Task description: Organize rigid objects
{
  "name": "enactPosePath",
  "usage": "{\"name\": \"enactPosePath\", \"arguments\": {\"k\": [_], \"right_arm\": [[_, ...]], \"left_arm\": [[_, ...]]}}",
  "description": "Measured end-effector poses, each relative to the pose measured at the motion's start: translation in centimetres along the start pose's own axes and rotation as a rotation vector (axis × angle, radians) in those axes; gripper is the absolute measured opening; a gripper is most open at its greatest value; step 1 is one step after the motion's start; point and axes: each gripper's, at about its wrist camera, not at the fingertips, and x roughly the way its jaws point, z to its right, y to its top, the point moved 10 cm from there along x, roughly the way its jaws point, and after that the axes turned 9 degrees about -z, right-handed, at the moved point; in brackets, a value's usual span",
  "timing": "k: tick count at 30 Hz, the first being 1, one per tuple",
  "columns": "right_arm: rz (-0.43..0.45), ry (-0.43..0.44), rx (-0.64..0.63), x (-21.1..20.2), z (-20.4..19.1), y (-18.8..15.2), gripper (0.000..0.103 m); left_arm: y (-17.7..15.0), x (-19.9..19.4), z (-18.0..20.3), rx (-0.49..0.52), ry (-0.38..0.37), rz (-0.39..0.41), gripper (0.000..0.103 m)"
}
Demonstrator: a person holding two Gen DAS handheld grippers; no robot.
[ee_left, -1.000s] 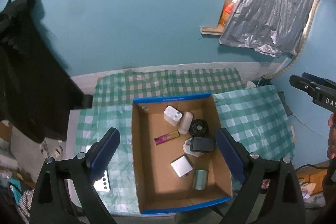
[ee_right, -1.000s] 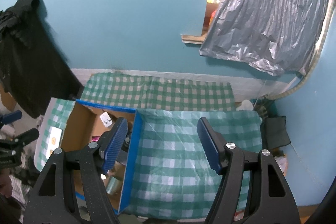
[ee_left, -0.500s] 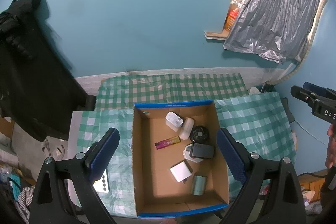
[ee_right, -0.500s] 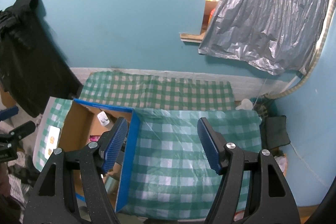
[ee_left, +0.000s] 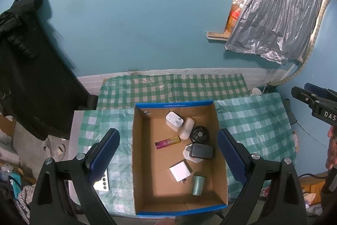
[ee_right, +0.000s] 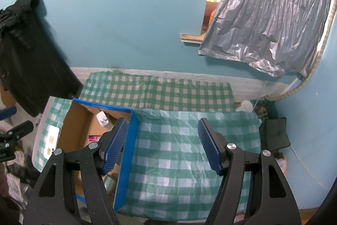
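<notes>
While left gripper (ee_left: pixel 168 153) spans box (ee_left: pixel 174 104), right gripper (ee_right: pixel 163 146) beside.

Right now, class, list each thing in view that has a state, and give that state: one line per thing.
Left tool: open, empty, above the box.
Right tool: open, empty, above the checked cloth.
Cardboard box: open-topped, holding items.
Black charger: lying partly on a white adapter.
Green cylinder: on its side.
White plug: lying flat, prongs sideways.

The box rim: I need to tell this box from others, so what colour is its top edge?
Blue, on a plain brown cardboard box; clearest in the left wrist view.
</notes>
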Motion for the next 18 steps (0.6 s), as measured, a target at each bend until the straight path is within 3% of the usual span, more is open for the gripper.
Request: {"name": "enactPosePath", "arguments": {"k": [18], "right_arm": [[-0.006,-0.001,-0.01,0.09,-0.69,-0.07,0.068]], "left_arm": [[-0.24,-0.26,-0.06,0.021,0.02,-0.007,0.096]]}}
